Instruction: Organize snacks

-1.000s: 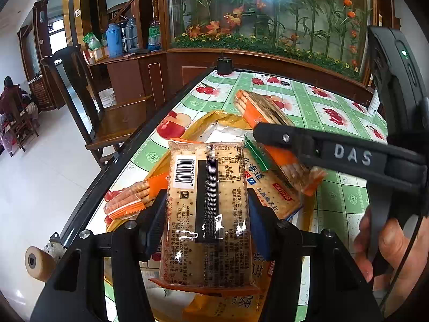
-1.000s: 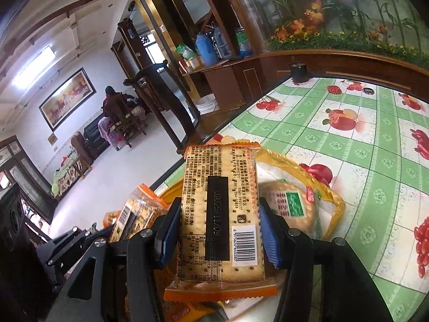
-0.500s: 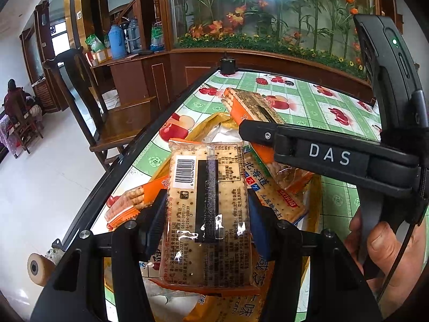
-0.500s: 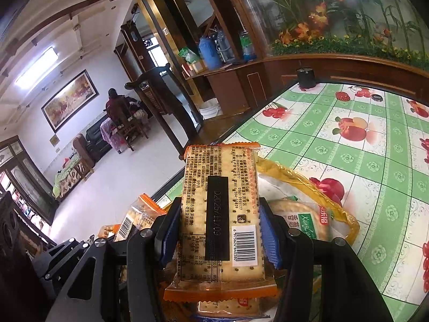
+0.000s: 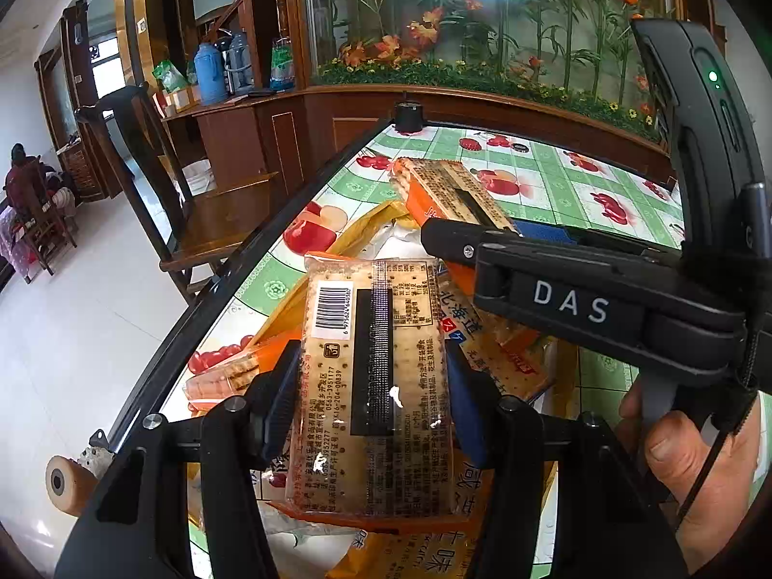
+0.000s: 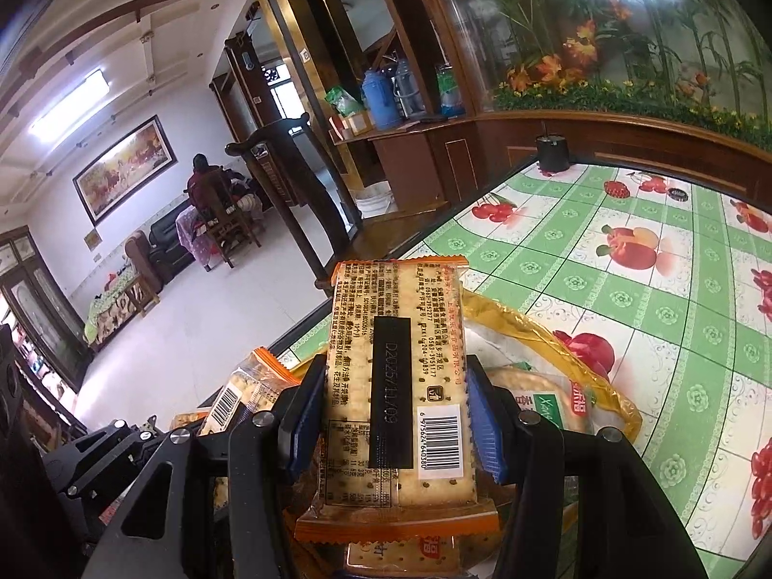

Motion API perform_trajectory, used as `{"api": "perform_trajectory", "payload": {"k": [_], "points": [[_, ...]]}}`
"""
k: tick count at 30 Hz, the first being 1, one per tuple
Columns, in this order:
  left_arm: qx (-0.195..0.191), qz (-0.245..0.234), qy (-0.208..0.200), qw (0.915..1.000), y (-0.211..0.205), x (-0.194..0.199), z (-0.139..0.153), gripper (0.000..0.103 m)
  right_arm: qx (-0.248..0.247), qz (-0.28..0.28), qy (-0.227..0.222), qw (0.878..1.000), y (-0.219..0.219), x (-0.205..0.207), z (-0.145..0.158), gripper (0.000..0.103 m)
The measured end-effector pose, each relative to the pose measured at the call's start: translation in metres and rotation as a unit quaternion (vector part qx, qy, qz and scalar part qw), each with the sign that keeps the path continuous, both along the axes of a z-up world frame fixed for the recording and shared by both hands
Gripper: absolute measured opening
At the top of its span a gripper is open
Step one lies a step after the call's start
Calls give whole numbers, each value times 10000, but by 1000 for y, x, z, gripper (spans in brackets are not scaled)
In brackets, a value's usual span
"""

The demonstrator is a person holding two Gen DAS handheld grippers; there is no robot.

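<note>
My left gripper is shut on a clear cracker packet with an orange rim and a barcode, gripped by its long sides. In the right wrist view my right gripper is shut on a second cracker packet of the same kind. Both hang over an open yellow snack bag that holds more packets. In the left wrist view the right gripper's black body crosses above the bag, with its packet sticking out beyond it. A loose packet lies at the left of the bag.
The bag lies near the left edge of a table with a green fruit-print cloth. A dark wooden chair stands beside that edge. A black cap sits at the far corner. A hand holds the right gripper's handle.
In the left wrist view the right gripper with its packet has shifted left and slightly away. The left gripper and its packet have not moved.
</note>
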State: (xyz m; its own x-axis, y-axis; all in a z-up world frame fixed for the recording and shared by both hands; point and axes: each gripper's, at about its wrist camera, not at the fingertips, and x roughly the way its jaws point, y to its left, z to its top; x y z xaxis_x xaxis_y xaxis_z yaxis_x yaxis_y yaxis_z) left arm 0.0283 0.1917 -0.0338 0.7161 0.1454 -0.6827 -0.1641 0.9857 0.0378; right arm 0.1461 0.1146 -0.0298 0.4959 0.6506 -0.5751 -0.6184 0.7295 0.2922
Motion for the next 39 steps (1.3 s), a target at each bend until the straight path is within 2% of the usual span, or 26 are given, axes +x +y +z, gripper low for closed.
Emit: {"api": "perform_trajectory", "payload": {"k": [25, 28, 31, 32, 34, 35, 39], "points": [[37, -12, 44, 10000, -7, 4, 2, 55, -130, -173, 67, 9997, -3, 5, -10, 57], [-27, 19, -2, 10000, -6, 1, 5, 55, -121, -216, 24, 9997, -4, 4, -9, 63], [-196, 54, -71, 9998, -1, -6, 10, 55, -103, -314, -47, 9994, -8, 3, -6, 82], [-238, 41, -92, 9997, 0, -8, 13, 56, -72, -343, -71, 9994, -11, 2, -5, 85], [-152, 67, -165, 9997, 0, -15, 18, 66, 45, -384, -89, 9992, -17, 1, -1, 86], [-58, 115, -231, 9996, -2, -21, 23, 75, 97, -411, -99, 9991, -20, 0, 1, 86], [7, 138, -496, 9987, -5, -39, 40, 78, 203, -513, -144, 9984, -29, -3, 9, 95]]}}
